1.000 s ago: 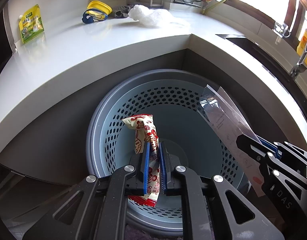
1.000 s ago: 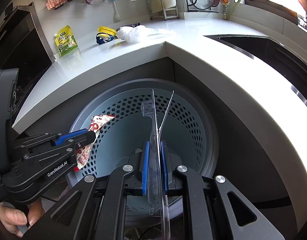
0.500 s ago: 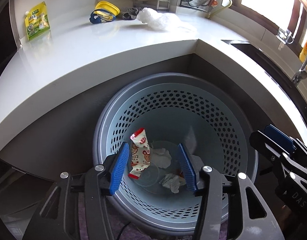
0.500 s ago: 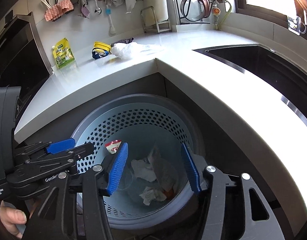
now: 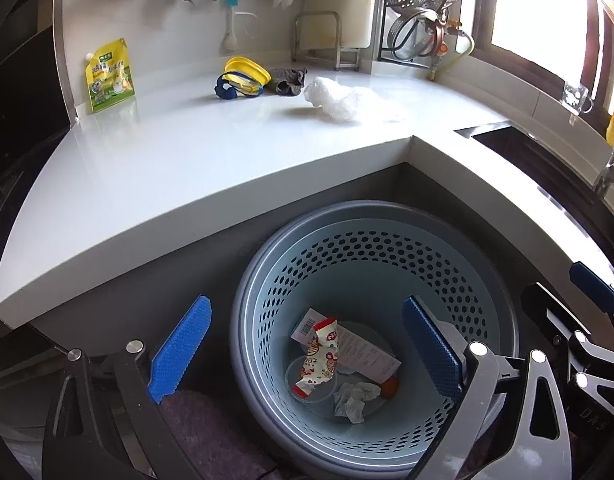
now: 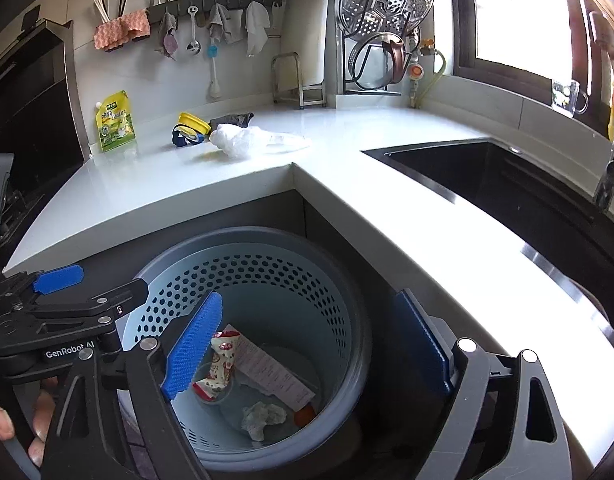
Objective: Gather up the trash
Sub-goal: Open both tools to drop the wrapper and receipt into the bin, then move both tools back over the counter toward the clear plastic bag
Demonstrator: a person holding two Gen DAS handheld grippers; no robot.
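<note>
Both claws, left gripper (image 5: 307, 354) and right gripper (image 6: 307, 346), just opened, nothing between them, above bin (image 5: 495, 280); snack wrapper (image 5: 321, 356) and clear packet (image 5: 365, 350) lie inside; next, far-counter plastic bag (image 5: 341, 98), pinch centrally.

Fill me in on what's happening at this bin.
A person is clearing trash with two handheld grippers. Both the left gripper and the right gripper hang open over the perforated bin with nothing between their pads; their jaws have just been opening. The red snack wrapper and the clear printed packet now lie at the bottom with crumpled tissue. A white plastic bag is still on the counter.
</note>
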